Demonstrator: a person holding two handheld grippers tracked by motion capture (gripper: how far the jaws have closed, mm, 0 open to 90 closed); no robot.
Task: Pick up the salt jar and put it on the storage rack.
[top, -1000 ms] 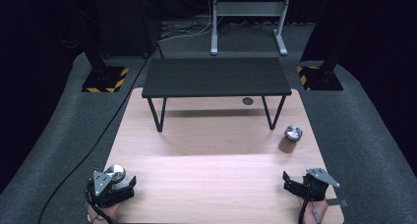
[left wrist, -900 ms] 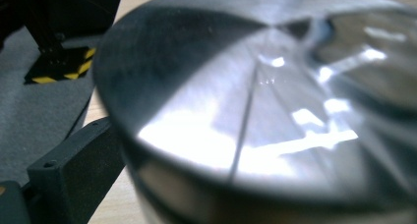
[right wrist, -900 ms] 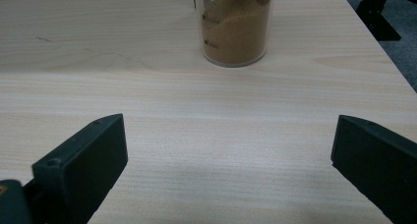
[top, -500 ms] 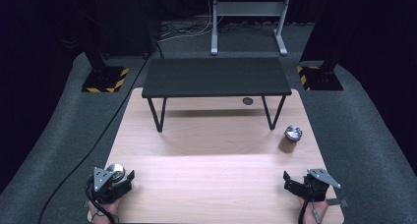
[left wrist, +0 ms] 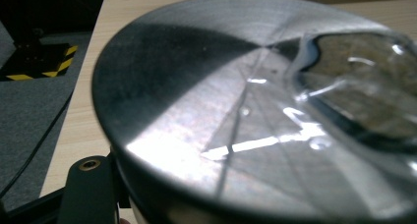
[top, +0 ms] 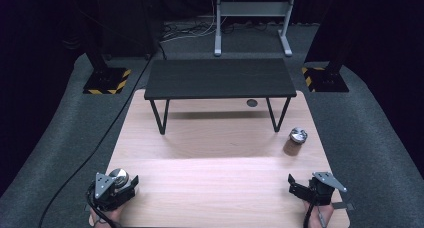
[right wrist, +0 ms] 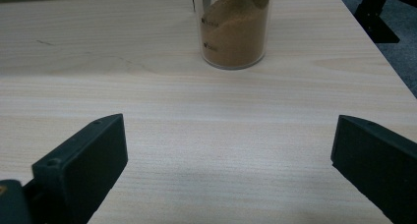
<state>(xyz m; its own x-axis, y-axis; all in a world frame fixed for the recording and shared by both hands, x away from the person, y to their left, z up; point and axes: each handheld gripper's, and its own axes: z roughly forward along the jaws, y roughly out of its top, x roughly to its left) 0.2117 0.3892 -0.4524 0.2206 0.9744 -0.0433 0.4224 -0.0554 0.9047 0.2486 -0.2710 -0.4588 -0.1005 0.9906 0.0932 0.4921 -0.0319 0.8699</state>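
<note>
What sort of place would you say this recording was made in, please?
Probably a lab or studio set up for recording. A pale wooden table stands on grey carpet amid dark surroundings, black stands have hazard-striped bases, and a metal frame stands behind, with cables trailing across the floor.

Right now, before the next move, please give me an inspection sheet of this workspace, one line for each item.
Surface: light wooden table, bare in the middle; one small round mark on it under the bench.
Job's things: metal-lidded jar at the near left corner; a second jar of brown powder stands upright on the right, untouched.
Clutter: low black bench stands across the far half.
Grippers: left gripper has just closed on the near jar; right gripper is open, resting on the table, aimed toward the powder jar.
Cables: black cable trails over the floor at the left; more lie near the stand.
Surroundings: grey carpet, grey metal stand, two hazard-striped bases.
</note>
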